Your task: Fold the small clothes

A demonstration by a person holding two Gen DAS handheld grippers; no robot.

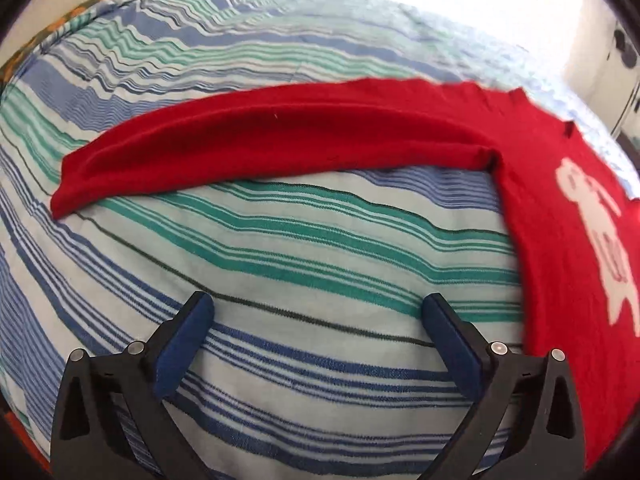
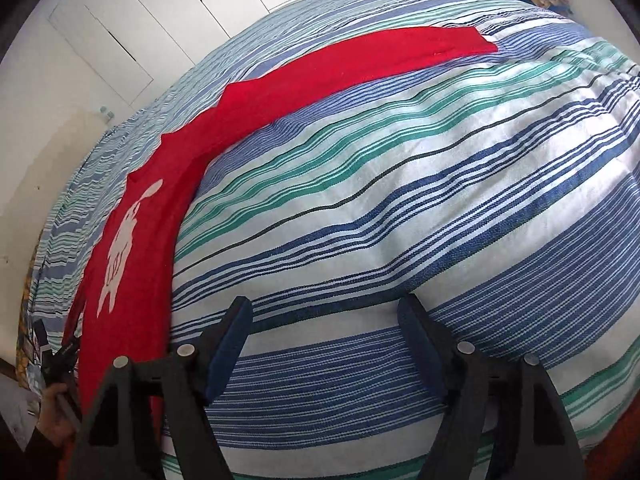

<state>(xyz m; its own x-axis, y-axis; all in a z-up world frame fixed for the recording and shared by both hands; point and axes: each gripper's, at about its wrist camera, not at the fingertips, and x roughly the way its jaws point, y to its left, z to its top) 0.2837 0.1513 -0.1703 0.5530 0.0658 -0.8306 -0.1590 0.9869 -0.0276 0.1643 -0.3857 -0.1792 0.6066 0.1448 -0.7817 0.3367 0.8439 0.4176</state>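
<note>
A small red sweater (image 1: 552, 216) with a white animal print lies flat on the striped bed. In the left wrist view its left sleeve (image 1: 256, 140) stretches out to the left, beyond my left gripper (image 1: 318, 306), which is open, empty and hovers over bare sheet. In the right wrist view the sweater (image 2: 156, 216) lies at the left and its other sleeve (image 2: 360, 68) runs to the far right. My right gripper (image 2: 326, 312) is open and empty over the sheet, right of the sweater's body.
The bed is covered by a blue, green and white striped sheet (image 1: 280, 240), also in the right wrist view (image 2: 420, 200). White closet doors (image 2: 120, 20) stand behind the bed. The other hand-held gripper (image 2: 56, 360) shows at the lower left.
</note>
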